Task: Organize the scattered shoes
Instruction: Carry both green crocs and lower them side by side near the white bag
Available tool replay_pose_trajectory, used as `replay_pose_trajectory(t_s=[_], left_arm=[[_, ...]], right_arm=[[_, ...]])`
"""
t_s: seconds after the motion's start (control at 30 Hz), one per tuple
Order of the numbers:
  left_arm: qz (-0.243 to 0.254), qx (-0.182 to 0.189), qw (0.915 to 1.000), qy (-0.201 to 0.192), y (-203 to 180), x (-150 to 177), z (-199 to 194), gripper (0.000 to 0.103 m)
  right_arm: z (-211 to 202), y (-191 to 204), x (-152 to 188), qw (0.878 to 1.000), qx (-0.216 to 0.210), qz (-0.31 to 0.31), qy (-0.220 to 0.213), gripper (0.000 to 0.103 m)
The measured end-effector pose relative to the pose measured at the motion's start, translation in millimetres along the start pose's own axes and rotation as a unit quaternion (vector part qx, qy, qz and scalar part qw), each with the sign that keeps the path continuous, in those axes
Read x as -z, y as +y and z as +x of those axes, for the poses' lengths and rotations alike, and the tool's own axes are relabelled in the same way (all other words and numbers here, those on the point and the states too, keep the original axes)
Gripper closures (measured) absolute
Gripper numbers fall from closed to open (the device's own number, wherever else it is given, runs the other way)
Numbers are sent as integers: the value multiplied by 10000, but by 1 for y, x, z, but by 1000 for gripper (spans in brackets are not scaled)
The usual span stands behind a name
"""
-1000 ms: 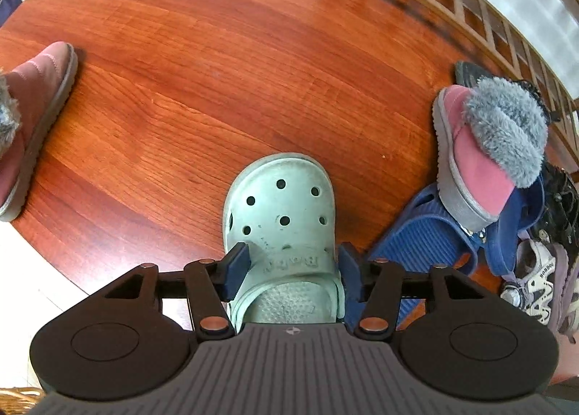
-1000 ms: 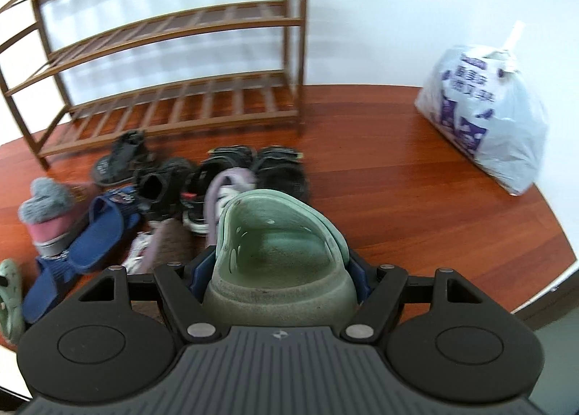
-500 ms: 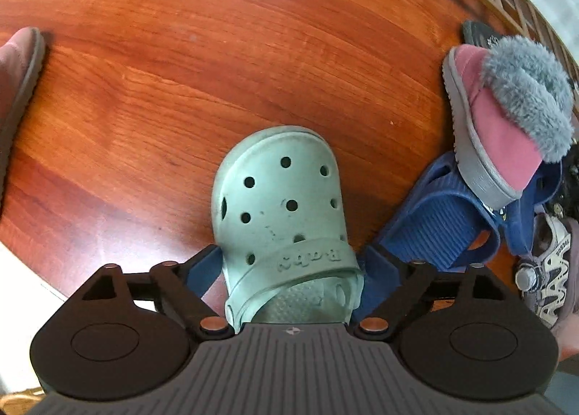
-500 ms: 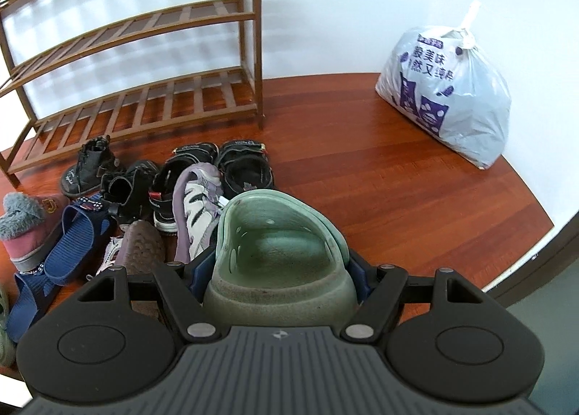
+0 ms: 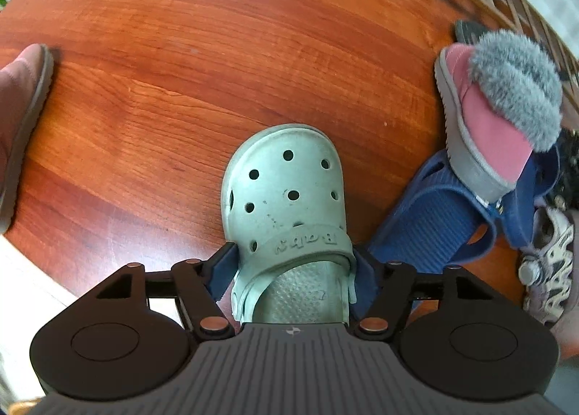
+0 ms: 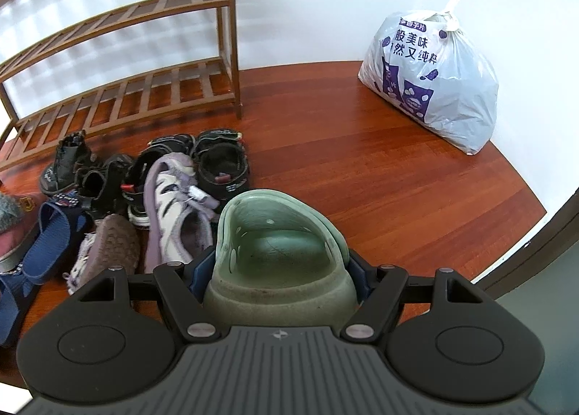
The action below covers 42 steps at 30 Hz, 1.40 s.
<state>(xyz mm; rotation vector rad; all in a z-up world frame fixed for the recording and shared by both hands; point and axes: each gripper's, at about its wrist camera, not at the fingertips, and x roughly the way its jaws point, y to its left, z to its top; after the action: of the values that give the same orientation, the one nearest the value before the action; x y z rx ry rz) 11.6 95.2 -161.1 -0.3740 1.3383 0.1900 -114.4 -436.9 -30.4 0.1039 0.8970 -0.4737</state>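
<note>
The left gripper (image 5: 293, 272) has its blue pads pressed against both sides of a pale green clog (image 5: 286, 194) at the heel end, the strap folded over the opening, toe pointing away across the wooden floor (image 5: 181, 89); whether the sole rests on the boards or hangs just above them I cannot tell. The right gripper (image 6: 278, 270) is clamped on a second green clog (image 6: 278, 248), gripped at the heel with the hollow of the shoe turned toward the camera and held up off the floor. Just right of the first clog lies a blue sandal (image 5: 434, 230), and a pink slipper with a grey fur cuff (image 5: 495, 114) leans on top of it; a purple-and-white sandal (image 5: 550, 263) sits at the right edge. Far to the left is another pink slipper (image 5: 21, 118), well apart from the rest. Beyond the held clog is the heap of shoes: a purple-and-white sandal (image 6: 173, 212), black sandals (image 6: 220, 165), a small dark boot (image 6: 65, 161). Behind them stands a wooden shoe rack (image 6: 144, 82) against the white wall, and off to the right a knotted plastic bag (image 6: 434, 78) with purple print rests on the floor.
</note>
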Motion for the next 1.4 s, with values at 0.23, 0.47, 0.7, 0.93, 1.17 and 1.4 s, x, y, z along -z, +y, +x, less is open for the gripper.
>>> replay_pose_trajectory(t_s=[0.23,0.47,0.7,0.93,1.17,1.4], left_arm=[[-440,-81,9983,-385,-10,10,-33,36],[-513,79,9964,-676,-54,27,-72,36],[-146,529,9959,-719,-135,49,-100,36],[618,1127,9898,-622,-229,72,-118,35],[1517,1660,9738,-330,-325,102,-110,35],[2509,1807,9510,59,-418,129,-77,35]], right_arm=[[27,-31,-13,9999,-135,-87,32,26],[63,-71,-24,9991,-301,-256,158,26],[86,-101,-19,9985,-391,-335,210,26],[105,-131,-12,9979,-462,-384,230,26],[124,-160,-5,9973,-533,-433,249,26],[131,-178,2,9966,-590,-554,150,26]])
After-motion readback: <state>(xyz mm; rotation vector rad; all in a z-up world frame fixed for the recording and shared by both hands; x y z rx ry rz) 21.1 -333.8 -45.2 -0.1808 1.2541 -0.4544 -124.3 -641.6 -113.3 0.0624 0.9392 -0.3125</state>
